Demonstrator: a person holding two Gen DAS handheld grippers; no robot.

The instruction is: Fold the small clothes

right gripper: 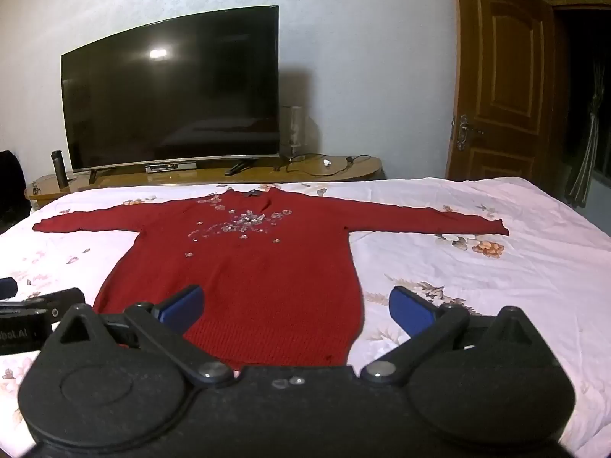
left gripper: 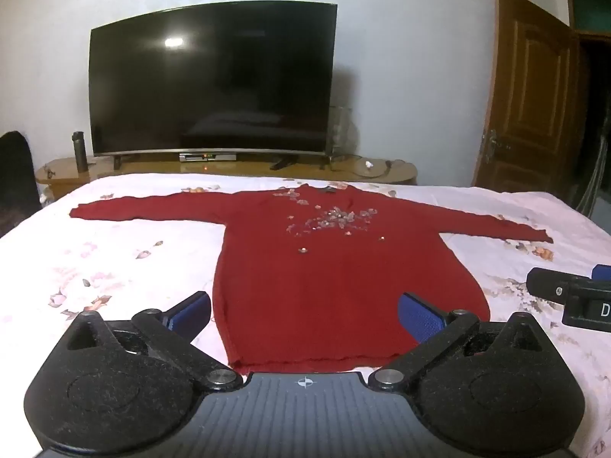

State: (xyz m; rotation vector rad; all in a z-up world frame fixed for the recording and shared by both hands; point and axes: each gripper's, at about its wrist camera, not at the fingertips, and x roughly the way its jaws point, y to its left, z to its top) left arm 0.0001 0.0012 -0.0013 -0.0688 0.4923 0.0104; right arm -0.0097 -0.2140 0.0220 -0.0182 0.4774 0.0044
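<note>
Lying flat and face-up on the floral bedsheet [left gripper: 114,259], the red sweater [left gripper: 328,274] had both sleeves spread straight out to the sides and its hem toward the cameras. Knit looked fine-ribbed, with a thicker ribbed band at the hem. Left sleeve [left gripper: 149,210] ran out toward the bed's left edge; a cluster of pale beads or sequins [left gripper: 332,219] sat across the chest below the neckline, with a dark label at the collar; right sleeve [left gripper: 492,225] ended near a flower print.

Left gripper [left gripper: 303,311] hovered over the hem, jaws spread wide, nothing between the blue pads, no contact seen with the cloth. Right gripper [right gripper: 298,307] hovered over the sweater's lower right side, also released and empty; its left pad was over red knit, its right pad over bare sheet.

Behind the bed: dark flask [left gripper: 79,150], TV [left gripper: 214,76] on a wooden stand [left gripper: 397,171], open wooden door [left gripper: 530,91].

Hem's middle was hidden behind both gripper bodies. Each gripper showed only partly in the other's view, cut by the frame edge. Bead detail was too blurred to identify. Dark object at far left was cropped and unclear.
</note>
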